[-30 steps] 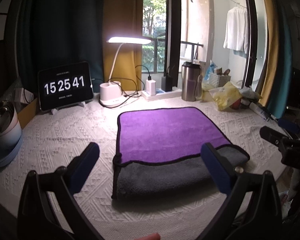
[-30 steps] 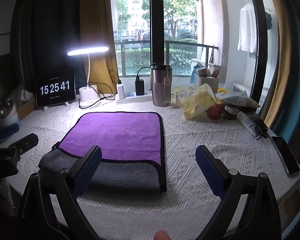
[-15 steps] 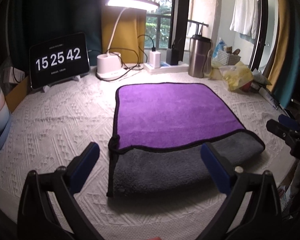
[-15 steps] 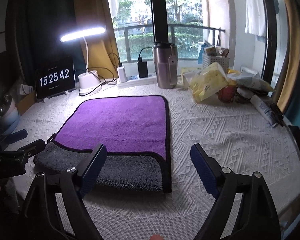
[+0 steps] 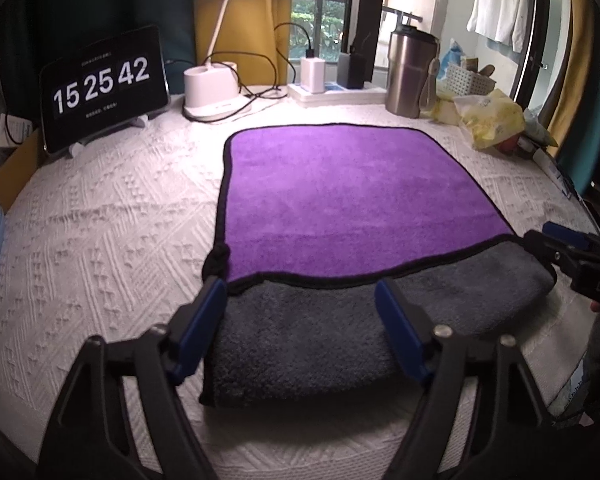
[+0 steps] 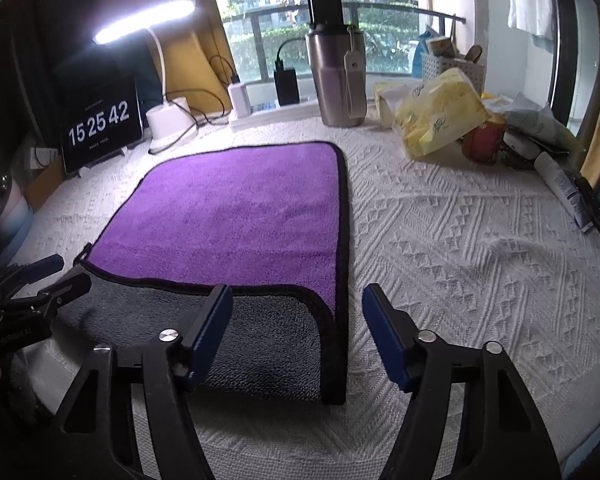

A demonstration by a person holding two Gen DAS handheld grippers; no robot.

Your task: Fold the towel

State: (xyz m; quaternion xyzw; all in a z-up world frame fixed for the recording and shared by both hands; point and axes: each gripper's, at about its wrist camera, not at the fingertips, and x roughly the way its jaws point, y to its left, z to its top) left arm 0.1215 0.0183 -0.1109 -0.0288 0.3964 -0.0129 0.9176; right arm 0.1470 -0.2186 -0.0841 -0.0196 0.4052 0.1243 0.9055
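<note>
Towel (image 5: 352,192) lies flat on the bench (image 5: 100,232), purple side up, its near edge turned back to show a grey band; steel tumbler (image 6: 336,80) stands behind it, lid on, contents hidden. White basket (image 6: 452,66) right of tumbler holds mixed items, not identifiable. Left gripper (image 5: 300,312) and right gripper (image 6: 296,320) hover at the towel's 2 near corners, jaws wide, holding nothing.

White textured tablecloth (image 5: 100,220). Clock tablet (image 5: 104,84) back left, lamp (image 6: 168,120) beside it, charger strip (image 5: 332,94), steel tumbler (image 6: 336,80), yellow bag (image 6: 440,116), red can (image 6: 482,142), basket (image 5: 470,80).
</note>
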